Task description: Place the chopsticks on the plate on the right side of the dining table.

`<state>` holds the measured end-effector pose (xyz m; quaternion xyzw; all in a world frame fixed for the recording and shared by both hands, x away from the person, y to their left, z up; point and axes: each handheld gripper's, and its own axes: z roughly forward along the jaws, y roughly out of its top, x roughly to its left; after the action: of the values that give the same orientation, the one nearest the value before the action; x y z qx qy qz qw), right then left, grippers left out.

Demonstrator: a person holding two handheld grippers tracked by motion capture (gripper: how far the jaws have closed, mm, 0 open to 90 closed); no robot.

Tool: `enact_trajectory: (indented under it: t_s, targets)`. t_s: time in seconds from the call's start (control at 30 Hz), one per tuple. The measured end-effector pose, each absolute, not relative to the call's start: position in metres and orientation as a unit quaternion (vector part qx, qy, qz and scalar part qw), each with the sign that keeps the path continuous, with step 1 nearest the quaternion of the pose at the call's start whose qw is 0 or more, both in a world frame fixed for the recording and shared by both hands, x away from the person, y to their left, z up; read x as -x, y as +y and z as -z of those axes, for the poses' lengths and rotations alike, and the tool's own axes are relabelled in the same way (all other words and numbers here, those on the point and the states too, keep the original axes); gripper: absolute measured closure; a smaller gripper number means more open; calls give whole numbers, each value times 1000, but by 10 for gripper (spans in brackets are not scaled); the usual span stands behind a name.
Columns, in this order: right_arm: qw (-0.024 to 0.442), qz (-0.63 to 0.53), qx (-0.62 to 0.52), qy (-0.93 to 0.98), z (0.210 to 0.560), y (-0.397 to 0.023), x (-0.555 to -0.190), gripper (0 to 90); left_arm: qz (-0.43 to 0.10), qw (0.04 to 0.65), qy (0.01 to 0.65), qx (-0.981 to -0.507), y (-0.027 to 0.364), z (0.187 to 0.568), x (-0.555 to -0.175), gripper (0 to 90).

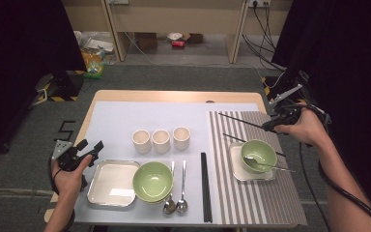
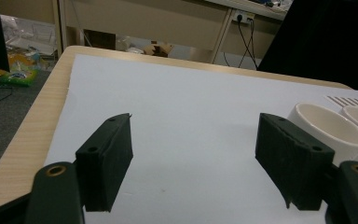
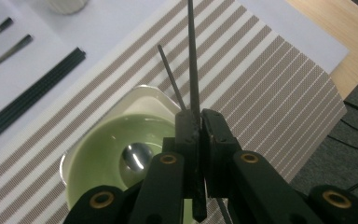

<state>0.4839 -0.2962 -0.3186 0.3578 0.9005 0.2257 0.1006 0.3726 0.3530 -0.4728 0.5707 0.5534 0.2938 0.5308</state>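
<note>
Black chopstick (image 3: 192, 56): thin, dark, straight; clamped between the pressed-together jaws of the right gripper (image 3: 196, 122), its free end running out ahead of them.
Long axis: in the high view the chopstick (image 1: 244, 121) lies nearly level over the striped mat (image 1: 270, 203), pointing toward the table's middle.
Second chopstick (image 1: 251, 143): rests on the mat just behind the green bowl (image 1: 260, 153), which sits below the held one.
Nearer hand: the right, already gripping.
Left gripper (image 2: 193, 154): jaws wide apart, nothing between them, hovering near the white cups (image 2: 328, 128).
Likely call: lay the held stick parallel beside its mate.
</note>
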Motion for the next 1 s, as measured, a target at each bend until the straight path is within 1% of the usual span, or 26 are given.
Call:
enact_trajectory:
  t_s: [0.03, 0.23, 0.27, 0.33, 0.37, 0.47, 1.0]
  targets:
    - [106, -228, -354, 901, 320, -299, -484, 863, -294, 531, 553, -571, 353, 473, -373, 264]
    - [105, -230, -352, 901, 329, -313, -487, 863, -295, 530, 554, -570, 353, 473, -373, 264]
    - [99, -230, -354, 901, 330, -315, -487, 863, -295, 530, 554, -570, 353, 473, -373, 264]
    - [103, -230, -353, 901, 333, -318, -487, 863, -295, 529, 554, -571, 353, 473, -373, 264]
    - [96, -230, -359, 899, 333, -319, -486, 863, -295, 530, 555, -570, 353, 473, -373, 264]
    - [103, -233, -347, 903, 335, -322, -486, 863, -295, 529, 554, -572, 352, 474, -373, 264]
    - [105, -230, -327, 910, 350, -339, -485, 863, -294, 528, 554, -572, 352, 474, -373, 264]
